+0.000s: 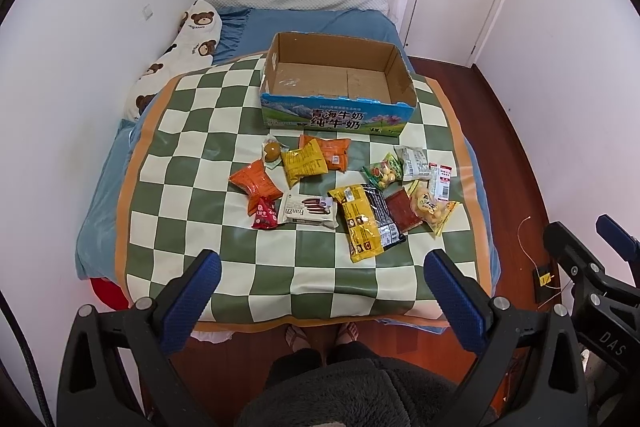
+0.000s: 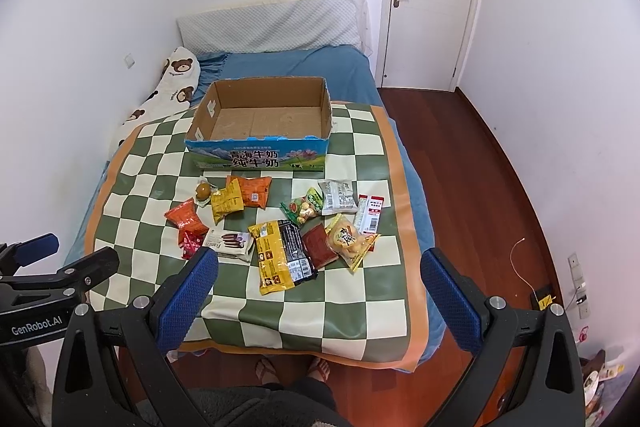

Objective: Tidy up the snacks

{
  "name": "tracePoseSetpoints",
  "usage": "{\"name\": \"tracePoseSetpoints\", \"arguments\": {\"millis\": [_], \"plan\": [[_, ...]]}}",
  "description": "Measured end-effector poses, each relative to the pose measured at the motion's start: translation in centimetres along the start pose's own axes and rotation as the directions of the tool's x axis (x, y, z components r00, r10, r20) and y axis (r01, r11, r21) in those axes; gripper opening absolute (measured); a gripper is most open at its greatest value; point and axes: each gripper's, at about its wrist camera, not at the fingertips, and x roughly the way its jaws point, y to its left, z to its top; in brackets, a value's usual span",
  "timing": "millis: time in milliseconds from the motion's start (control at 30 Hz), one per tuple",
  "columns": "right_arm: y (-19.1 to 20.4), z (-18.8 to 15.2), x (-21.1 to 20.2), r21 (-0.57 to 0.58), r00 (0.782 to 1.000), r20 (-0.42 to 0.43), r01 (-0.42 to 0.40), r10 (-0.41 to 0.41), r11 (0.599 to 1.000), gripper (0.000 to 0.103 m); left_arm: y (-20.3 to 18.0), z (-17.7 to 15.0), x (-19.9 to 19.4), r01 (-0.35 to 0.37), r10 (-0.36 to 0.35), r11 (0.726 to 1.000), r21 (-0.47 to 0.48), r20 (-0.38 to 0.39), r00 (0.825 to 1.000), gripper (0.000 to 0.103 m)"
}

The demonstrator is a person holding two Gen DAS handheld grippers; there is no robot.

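Left wrist view: left claw [image 1: 322, 269] and right claw [image 2: 319, 267] hover with fingers apart, empty. Crinkly foil snack packets [image 1: 344, 191] lie scattered on the green-and-cream checkered mat [image 1: 192, 187] before the empty blue-printed cardboard box [image 1: 338, 115]. Overlapping slippery packets risk double-grabs or drops.

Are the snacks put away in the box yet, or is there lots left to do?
Nothing is put away yet. The cardboard box shows only its bare bottom. Nothing is in hand: the left gripper and right gripper both have their jaws wide apart. All the snacks are left on the checkered mat, like the big yellow bag, the Franzzi pack and the orange packet.
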Motion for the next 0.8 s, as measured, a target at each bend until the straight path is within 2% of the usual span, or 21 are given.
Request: {"name": "tracePoseSetpoints", "arguments": {"millis": [800], "plan": [[0.50, 0.14, 0.67, -0.007, 1.000, -0.002, -0.014, 0.014, 1.000, 0.103, 1.02, 0.41, 0.36, 0.002, -0.002, 1.000, -0.006, -0.002, 1.000, 0.103]]}}
